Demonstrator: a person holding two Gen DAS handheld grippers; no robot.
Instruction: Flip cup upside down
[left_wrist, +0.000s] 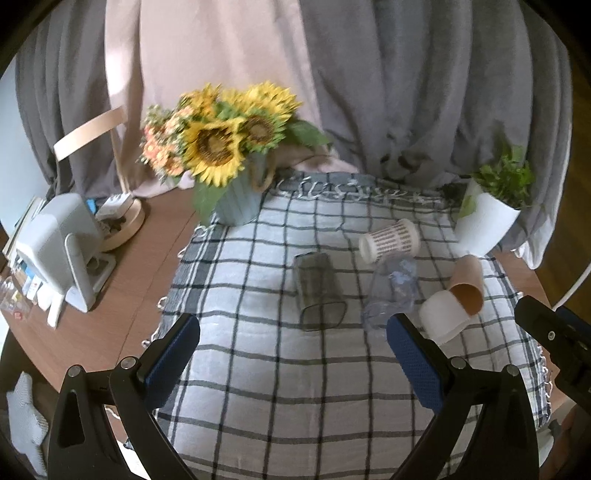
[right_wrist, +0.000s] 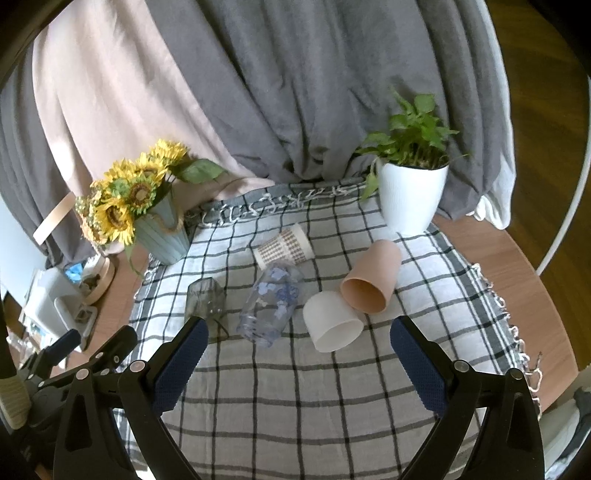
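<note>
A: Why does everything sit where it does, biggest first?

B: The checked cloth (right_wrist: 295, 406) covers the table and gives the cups a soft bed. The white plant pot (right_wrist: 408, 195) stands well beyond the right gripper's (right_wrist: 295, 354) right finger, holding a leafy green plant. The blue ribbed vase (left_wrist: 240, 199), far ahead of the left gripper's (left_wrist: 293, 345) left finger, holds sunflowers. Both look like decor parked at the far edge, out of the working area.

A: And the cups?

B: Five lie on their sides, ahead of the fingers, all seemingly empty. The tan cup (right_wrist: 373, 278) lies ahead of the right gripper's right finger, mouth toward the camera, its rim touching the white cup (right_wrist: 330, 321). The white cup lies just ahead of the gap between that gripper's fingers. The clear floral glass (right_wrist: 271, 302) lies ahead toward its left finger. The smoky grey glass (left_wrist: 319, 291) lies ahead of the left gripper, between its fingers' lines. The patterned white cup (left_wrist: 391, 240) lies farthest off.

A: How do the grippers stand?

B: Both have fingers spread wide, holding nothing, and hang above the cloth short of the cups. Which cup is meant cannot be told; the white cup seems best lined up for the right gripper.
</note>
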